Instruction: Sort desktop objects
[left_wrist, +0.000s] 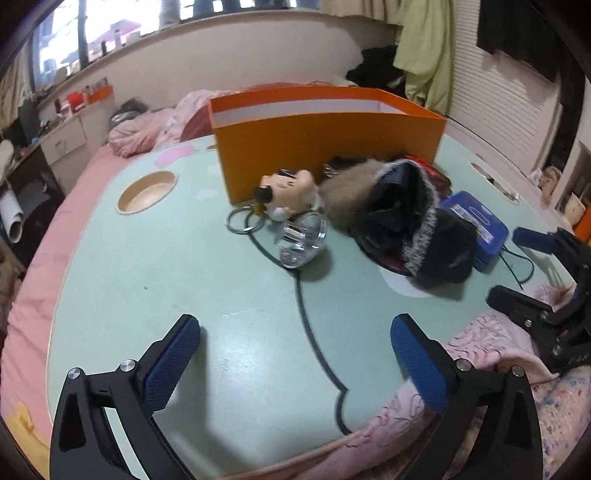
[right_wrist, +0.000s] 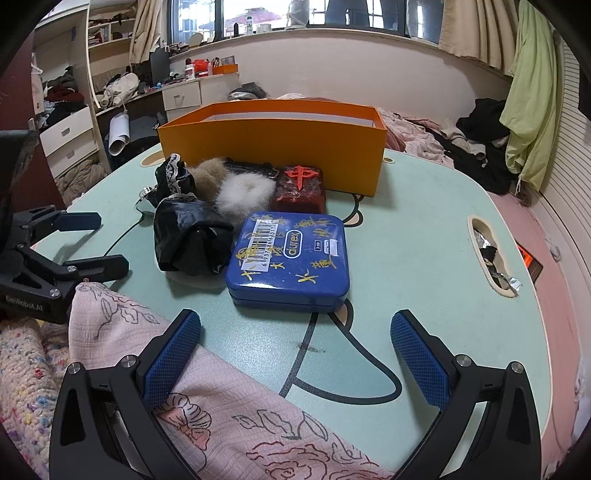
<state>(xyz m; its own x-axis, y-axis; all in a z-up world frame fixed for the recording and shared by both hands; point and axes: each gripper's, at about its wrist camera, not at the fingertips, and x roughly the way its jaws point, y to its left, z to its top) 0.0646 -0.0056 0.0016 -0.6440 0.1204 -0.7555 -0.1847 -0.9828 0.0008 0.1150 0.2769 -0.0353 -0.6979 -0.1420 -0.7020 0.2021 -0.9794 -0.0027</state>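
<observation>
Nearest each lens, the left gripper and right gripper gape wide, holding nothing. Only the left view shows the doll keychain at twelve o'clock; only the right shows the red mahjong block at twelve.

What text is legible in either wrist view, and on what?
"durex" – lid of the blue tin, printed upside down from this view.
"3:00" – small tag on the same lid.
"中" – red character on the dark red block.
"Centlebot.AI" (roughly) – body of the left gripper; partly blurred.
Barcode digits and gold scrawl on the tin: not reliably readable.
Left wrist view: nothing legible.
</observation>
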